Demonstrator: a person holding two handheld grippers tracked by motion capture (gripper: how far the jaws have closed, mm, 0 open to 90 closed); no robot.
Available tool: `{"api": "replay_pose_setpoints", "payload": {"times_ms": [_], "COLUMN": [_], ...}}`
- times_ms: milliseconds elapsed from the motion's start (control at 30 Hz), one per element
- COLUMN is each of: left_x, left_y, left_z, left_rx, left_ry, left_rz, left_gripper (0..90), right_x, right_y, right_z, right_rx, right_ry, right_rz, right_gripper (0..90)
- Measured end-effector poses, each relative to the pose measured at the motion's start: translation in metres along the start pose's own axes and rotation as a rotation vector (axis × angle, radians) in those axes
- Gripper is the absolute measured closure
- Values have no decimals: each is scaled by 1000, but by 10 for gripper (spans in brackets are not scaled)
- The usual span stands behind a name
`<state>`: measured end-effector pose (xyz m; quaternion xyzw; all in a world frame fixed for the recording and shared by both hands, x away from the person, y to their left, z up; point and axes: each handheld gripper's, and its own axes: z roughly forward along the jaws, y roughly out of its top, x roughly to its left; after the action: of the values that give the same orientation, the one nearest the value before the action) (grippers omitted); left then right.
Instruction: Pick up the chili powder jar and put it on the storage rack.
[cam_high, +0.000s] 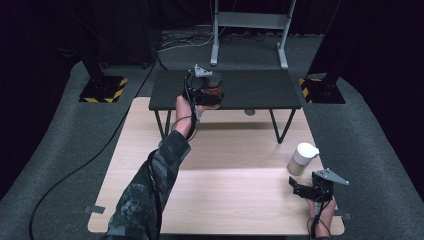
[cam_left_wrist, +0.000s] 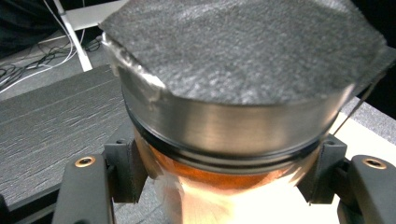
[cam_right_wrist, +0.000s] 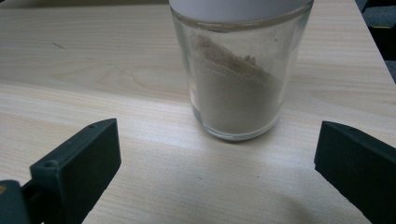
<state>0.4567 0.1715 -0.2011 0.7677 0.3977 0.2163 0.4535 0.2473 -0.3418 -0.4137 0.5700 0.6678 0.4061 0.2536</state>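
Glass jar (cam_left_wrist: 224, 140) with metal lid, upper centre, clamped in left gripper (cam_high: 207, 92) jaws below the lid: likely rigid, slippery, breakable. Right gripper (cam_high: 312, 190) jaws released near powder jar (cam_high: 301, 159).

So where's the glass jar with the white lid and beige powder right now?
The glass jar with the white lid stands on the light wooden table at the high view's right, just beyond the open right gripper.

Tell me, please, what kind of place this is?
Probably a lab or studio set up for recording. Dark curtains surround a pale wooden table, hazard-striped stand bases sit on grey carpet, and cables run across the floor.
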Motion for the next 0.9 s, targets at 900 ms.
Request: {"api": "replay_pose_setpoints", "payload": {"times_ms": [900], "left_x": [8], "left_y": [0], "left_z": [16], "left_rx": [-2], "left_ry": [-6], "left_rz": [3], "left_gripper": [311], "right_x": [0], "right_y": [1], "right_z": [0], "right_rx": [3], "right_ry": [-1], "right_rz": [-2], "right_gripper": [0]}}
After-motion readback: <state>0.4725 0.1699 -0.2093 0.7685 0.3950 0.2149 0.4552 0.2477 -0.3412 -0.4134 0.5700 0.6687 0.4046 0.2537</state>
